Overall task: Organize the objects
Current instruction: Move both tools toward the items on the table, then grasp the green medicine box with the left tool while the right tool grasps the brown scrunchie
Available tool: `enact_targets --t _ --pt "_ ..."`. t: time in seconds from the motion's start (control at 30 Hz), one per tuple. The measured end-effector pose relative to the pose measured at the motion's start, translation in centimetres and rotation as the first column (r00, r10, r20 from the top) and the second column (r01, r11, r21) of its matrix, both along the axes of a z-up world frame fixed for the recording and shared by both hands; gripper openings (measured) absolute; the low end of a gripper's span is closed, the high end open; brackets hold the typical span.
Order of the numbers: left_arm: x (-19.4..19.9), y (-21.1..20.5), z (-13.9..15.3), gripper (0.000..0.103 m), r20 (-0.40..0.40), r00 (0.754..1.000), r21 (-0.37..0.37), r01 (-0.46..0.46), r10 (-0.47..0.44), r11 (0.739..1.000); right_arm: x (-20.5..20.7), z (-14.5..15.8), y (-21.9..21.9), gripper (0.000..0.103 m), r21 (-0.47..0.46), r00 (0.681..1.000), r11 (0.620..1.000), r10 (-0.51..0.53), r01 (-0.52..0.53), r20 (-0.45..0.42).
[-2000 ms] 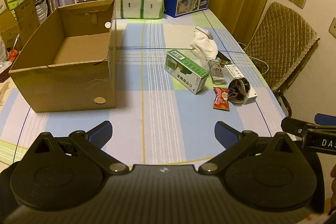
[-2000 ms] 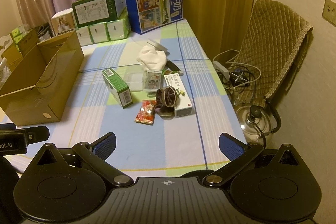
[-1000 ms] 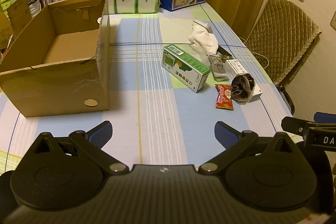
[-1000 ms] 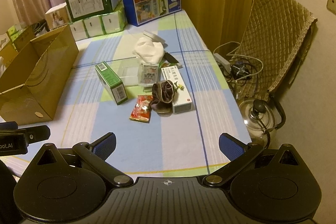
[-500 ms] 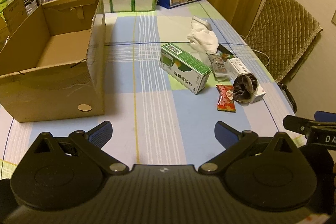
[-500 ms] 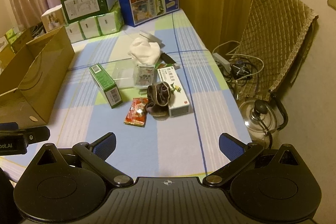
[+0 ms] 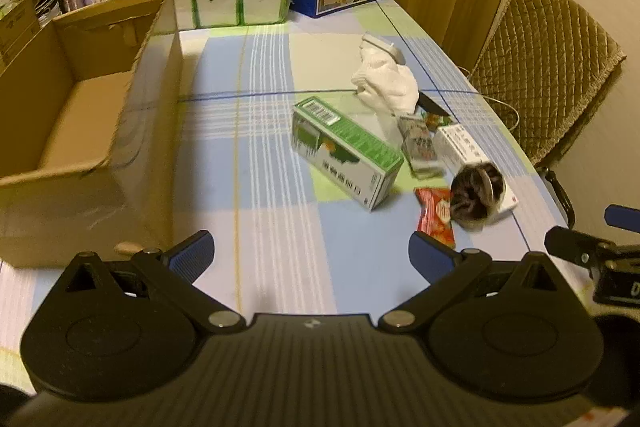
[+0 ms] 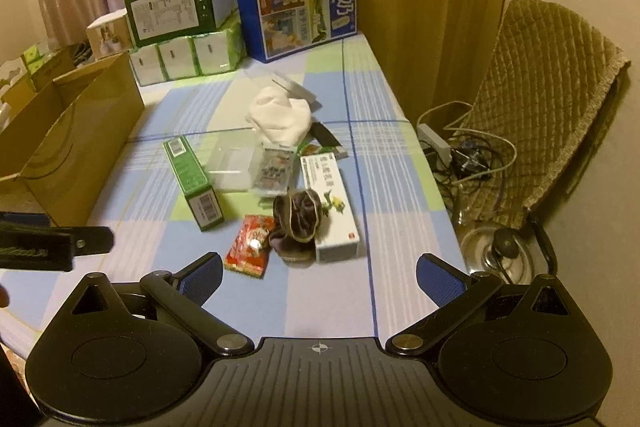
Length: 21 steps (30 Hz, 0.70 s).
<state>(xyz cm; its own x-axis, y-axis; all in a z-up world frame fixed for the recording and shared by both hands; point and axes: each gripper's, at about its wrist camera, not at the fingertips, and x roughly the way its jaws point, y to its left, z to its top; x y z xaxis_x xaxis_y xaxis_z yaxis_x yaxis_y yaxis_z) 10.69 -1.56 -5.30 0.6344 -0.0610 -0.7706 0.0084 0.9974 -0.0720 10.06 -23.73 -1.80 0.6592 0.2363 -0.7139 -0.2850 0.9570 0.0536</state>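
Note:
Loose items lie in a cluster on the checked tablecloth: a green carton point(image 7: 346, 155) point(image 8: 194, 183), a red snack packet point(image 7: 435, 215) point(image 8: 250, 243), a dark scrunchie point(image 7: 476, 195) point(image 8: 298, 223) resting against a white medicine box point(image 8: 330, 207), a white cloth point(image 7: 386, 83) point(image 8: 280, 119) and a clear plastic case point(image 8: 232, 167). An open cardboard box point(image 7: 80, 131) point(image 8: 76, 135) stands at the left. My left gripper point(image 7: 310, 253) hovers open over the near table, short of the carton. My right gripper point(image 8: 318, 277) is open too, just short of the packet and scrunchie. Both hold nothing.
Stacked cartons and tissue packs point(image 7: 232, 3) and a blue milk box point(image 8: 298, 7) line the far end. A quilted chair point(image 8: 544, 107) stands right of the table, with cables and a power strip point(image 8: 460, 151) and a pot lid point(image 8: 500, 255) on the floor.
Both grippers have moved forward toward the cluster, so the items look larger and nearer. The cardboard box has slid toward the left edge of both views. Both pairs of jaws stay open.

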Motion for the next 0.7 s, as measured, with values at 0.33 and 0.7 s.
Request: enact_targets --t 0.33,0.7 --pt "6.0 -1.6 -1.1 0.094 0.001 1.000 -0.018 0.001 -0.001 1.000 5.2 -0.8 -0.5 0.081 0.026 0.998 0.999 0.040 -0.039 -0.053" --pt "11.7 -3.1 -2.8 0.085 -0.043 0.999 0.002 0.030 -0.030 1.000 8.9 -2.7 1.0 0.059 -0.002 0.978 0.983 0.185 -0.186 -0.100"
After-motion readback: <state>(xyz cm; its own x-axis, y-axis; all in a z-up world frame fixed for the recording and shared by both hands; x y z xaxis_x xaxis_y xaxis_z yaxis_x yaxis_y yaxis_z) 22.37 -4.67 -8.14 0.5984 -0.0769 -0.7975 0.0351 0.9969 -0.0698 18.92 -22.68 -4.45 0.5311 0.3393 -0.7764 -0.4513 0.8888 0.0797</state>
